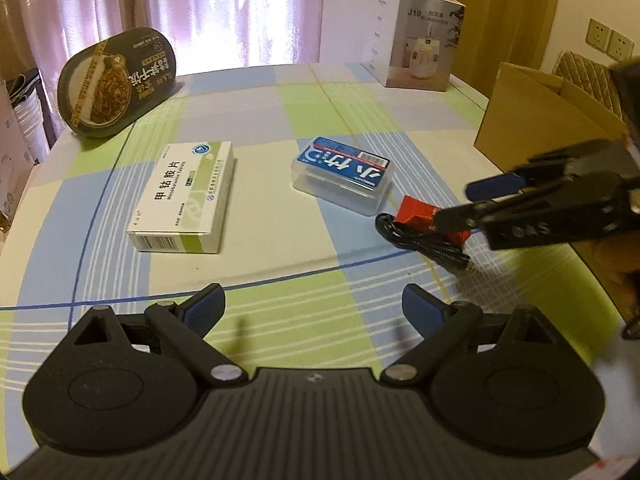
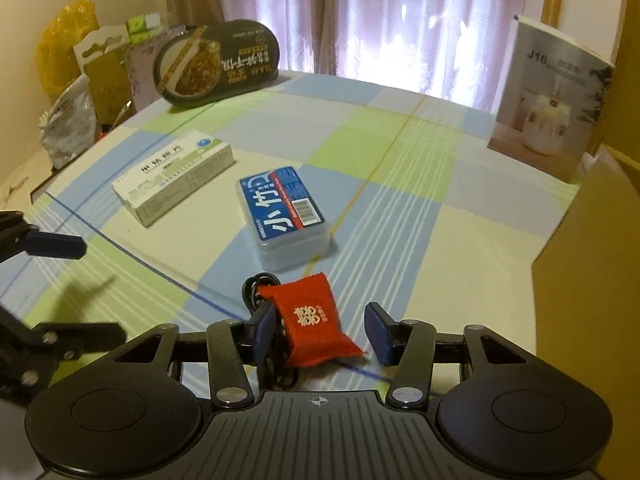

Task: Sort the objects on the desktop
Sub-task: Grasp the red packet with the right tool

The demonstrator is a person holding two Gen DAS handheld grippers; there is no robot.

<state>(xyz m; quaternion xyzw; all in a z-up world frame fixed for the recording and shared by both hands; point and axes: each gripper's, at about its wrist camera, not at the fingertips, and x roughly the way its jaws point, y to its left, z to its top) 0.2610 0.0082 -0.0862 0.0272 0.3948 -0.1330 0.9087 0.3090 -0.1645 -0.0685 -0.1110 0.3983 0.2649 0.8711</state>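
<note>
Red pouch [image 2: 316,322] lies on a black cable [image 2: 256,286] near the tabletop's [image 2: 460,248] right edge, between our right gripper's [image 2: 320,332] half-open, empty fingers. We should close squarely, sparing the cable. Left gripper [image 1: 314,306] wide open, empty.

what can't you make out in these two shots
- Cable: right wrist view, mostly hidden behind the red pouch and the right claw.
- Cardboard box: its inside is hidden by its own wall in the left wrist view; cut off by the edge in the right.
- Pill box: print blurred in the right wrist view.
</note>
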